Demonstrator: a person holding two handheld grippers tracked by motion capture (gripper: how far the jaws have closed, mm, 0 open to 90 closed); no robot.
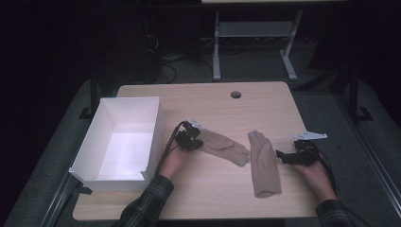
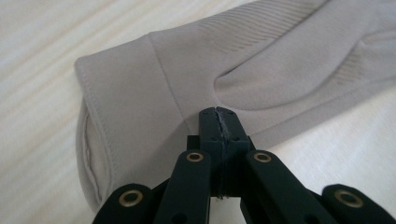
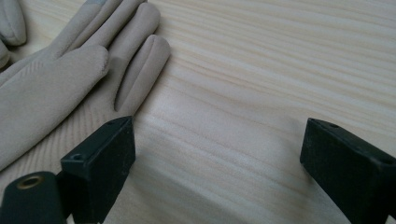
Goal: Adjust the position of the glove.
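The pale wooden table [image 1: 208, 194] carries, at its nine o'clock side, a large open white rectangular box [image 1: 118, 142], probably placed there to receive the gloves. Near the table's centre lie two beige knitted fabric gloves: the left glove [image 1: 222, 145] lies flat, fingers toward four o'clock, and the right glove [image 1: 264, 165] points toward twelve o'clock, just beside it. The left gripper [image 1: 189, 139] sits at the left glove's cuff, its jaws clenched together on the fabric in the left gripper view, apparently so it can lift. The right gripper [image 1: 288, 157] waits at three o'clock of the right glove, jaws spread wide, grasping nothing.
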